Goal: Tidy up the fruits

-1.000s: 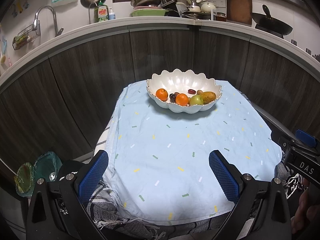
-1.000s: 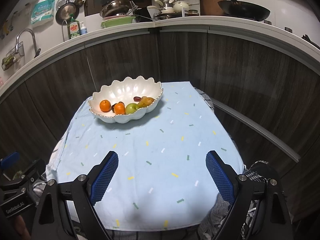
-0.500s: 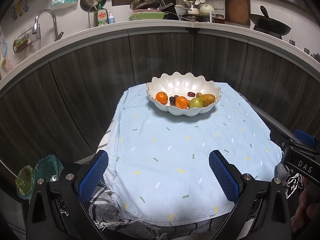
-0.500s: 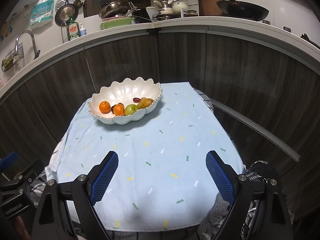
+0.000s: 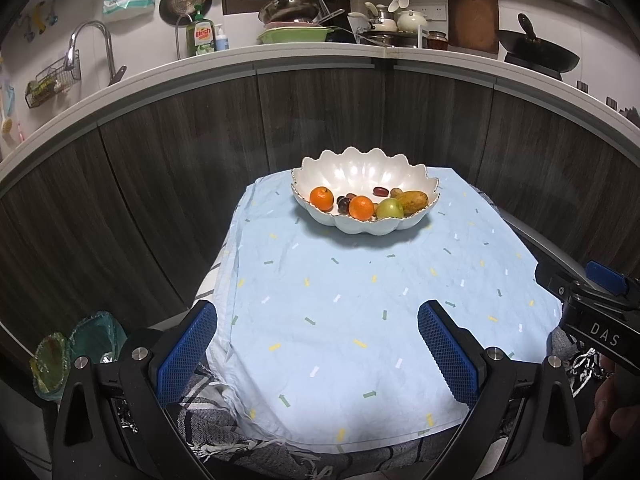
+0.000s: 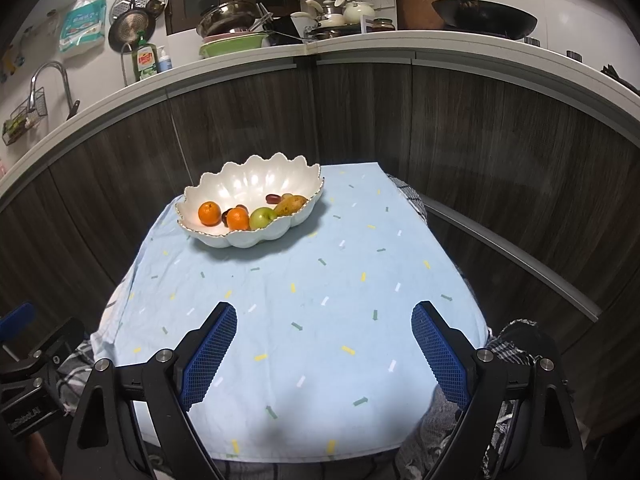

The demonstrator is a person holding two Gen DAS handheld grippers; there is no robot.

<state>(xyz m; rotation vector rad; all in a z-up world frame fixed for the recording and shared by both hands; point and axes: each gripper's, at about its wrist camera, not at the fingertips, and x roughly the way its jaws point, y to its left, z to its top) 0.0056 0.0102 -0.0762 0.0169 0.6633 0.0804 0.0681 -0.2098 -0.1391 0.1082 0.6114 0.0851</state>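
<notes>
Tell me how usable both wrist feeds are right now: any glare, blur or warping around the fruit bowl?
Left wrist view: bowl and fruit sharp, soft glare patches on the bowl's inner wall, a shadow on the cloth in front of it. Right wrist view: same glare on the bowl, fruit clear. Both views: fisheye bends the countertop into an arch and corners go black.

- Dim room; overhead light, glare spots inside the bowl (image 5: pixel 362 170).
- Soft shadow under the bowl on the cloth (image 5: pixel 360 300).
- Strong fisheye bending, corners black.
- Focus sharp.
</notes>
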